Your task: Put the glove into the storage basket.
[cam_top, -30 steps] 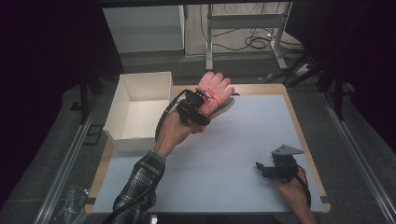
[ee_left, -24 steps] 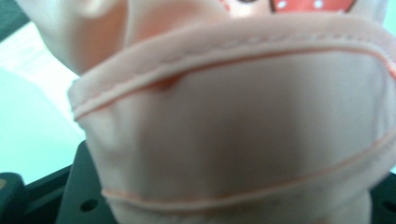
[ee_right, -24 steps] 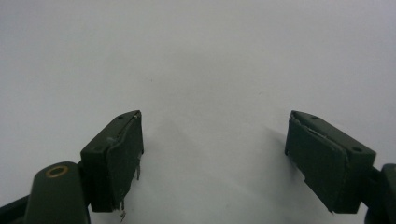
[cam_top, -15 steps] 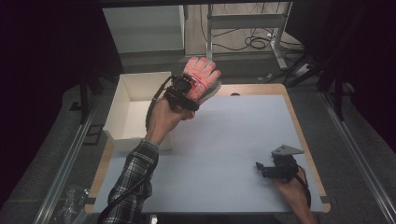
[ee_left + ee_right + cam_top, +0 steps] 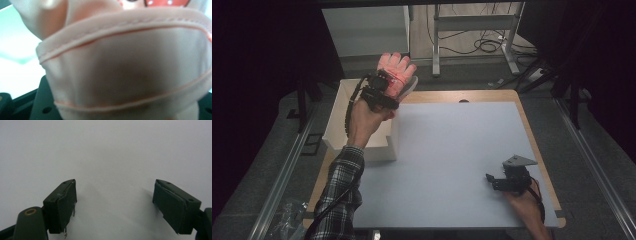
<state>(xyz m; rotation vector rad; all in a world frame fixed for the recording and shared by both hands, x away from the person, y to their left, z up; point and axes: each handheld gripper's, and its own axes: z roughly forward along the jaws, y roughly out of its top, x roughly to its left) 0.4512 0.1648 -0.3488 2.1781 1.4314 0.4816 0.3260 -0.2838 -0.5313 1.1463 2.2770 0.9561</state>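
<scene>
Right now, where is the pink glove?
In the high view the pink glove is held up in the left gripper, above the far right corner of the white box at the table's left side.

Glove [image 5: 398, 75] in left tongs [image 5: 384, 90] above box [image 5: 337, 115], box left of mat [image 5: 452, 160], right tongs [image 5: 497, 181] on mat

Open, bare pale-grey table mat [image 5: 452, 150] from centre out to three and six o'clock, blocked at nine o'clock by the walls of the white open-topped rectangular box [image 5: 362, 145] and, above its eleven-o'clock corner, by the raised pink fabric glove [image 5: 398, 74].
</scene>
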